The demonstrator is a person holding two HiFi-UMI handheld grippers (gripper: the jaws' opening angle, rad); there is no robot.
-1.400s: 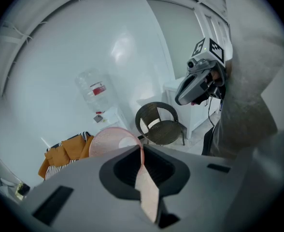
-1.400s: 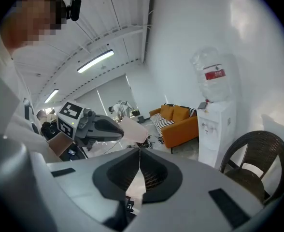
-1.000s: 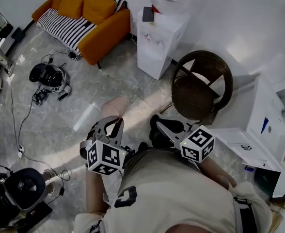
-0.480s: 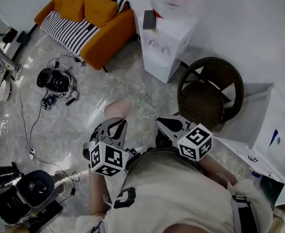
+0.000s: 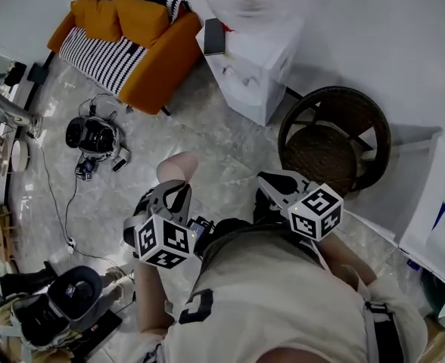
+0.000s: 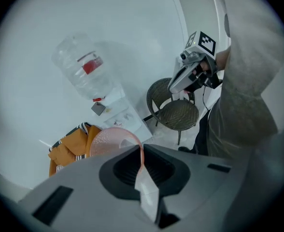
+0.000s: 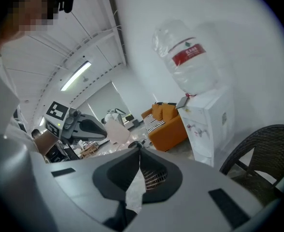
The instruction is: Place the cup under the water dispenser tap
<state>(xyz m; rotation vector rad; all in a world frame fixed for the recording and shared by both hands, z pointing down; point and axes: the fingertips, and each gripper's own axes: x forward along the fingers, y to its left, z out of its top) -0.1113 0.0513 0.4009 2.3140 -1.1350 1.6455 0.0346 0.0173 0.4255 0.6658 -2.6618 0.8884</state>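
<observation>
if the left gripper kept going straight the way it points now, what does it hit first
Probably the bare floor short of the water dispenser: the left gripper, jaws shut on the rim of the pink cup, tilts steeply down toward it. Depth is unclear, so the dispenser's base could come first.

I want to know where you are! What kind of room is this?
Probably a lounge corner of an office or lab: an orange sofa, a water dispenser, and cabled gear on the floor.
</observation>
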